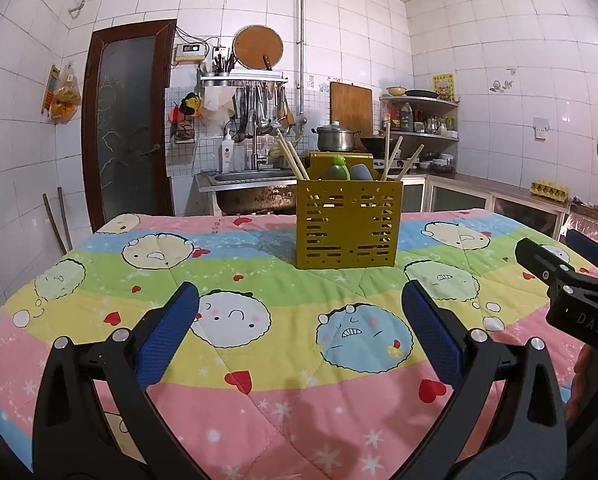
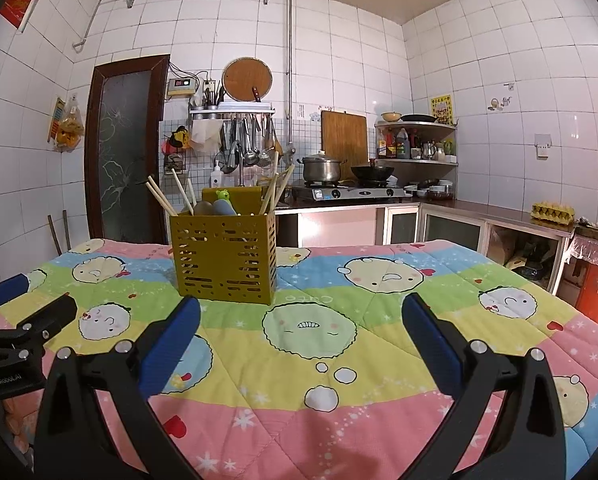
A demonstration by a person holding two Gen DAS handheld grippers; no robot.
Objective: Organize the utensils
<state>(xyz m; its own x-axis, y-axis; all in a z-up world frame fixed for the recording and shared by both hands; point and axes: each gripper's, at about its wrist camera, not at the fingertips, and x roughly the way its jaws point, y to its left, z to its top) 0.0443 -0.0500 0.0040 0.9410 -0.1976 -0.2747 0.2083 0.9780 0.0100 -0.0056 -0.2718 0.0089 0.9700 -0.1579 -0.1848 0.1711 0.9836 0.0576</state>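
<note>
An olive-yellow perforated utensil holder (image 1: 349, 226) stands upright on the quilt-covered table (image 1: 259, 360), ahead of both grippers; it also shows in the right wrist view (image 2: 223, 258). Wooden chopsticks (image 1: 297, 160) and rounded utensil handles (image 1: 341, 170) stick out of its top. My left gripper (image 1: 299, 300) is open and empty, low over the quilt, well short of the holder. My right gripper (image 2: 301, 314) is open and empty, to the holder's right and nearer. Each gripper shows at the edge of the other's view: the right one (image 1: 567, 276), the left one (image 2: 27, 320).
The table carries a cartoon-print quilt (image 2: 339, 360). Behind it are a sink (image 1: 247, 178), a stove with a pot (image 2: 323, 170) and wok (image 2: 373, 172), a corner shelf with bottles (image 2: 415, 144), a counter with an egg carton (image 2: 553, 212), and a door (image 1: 127, 120).
</note>
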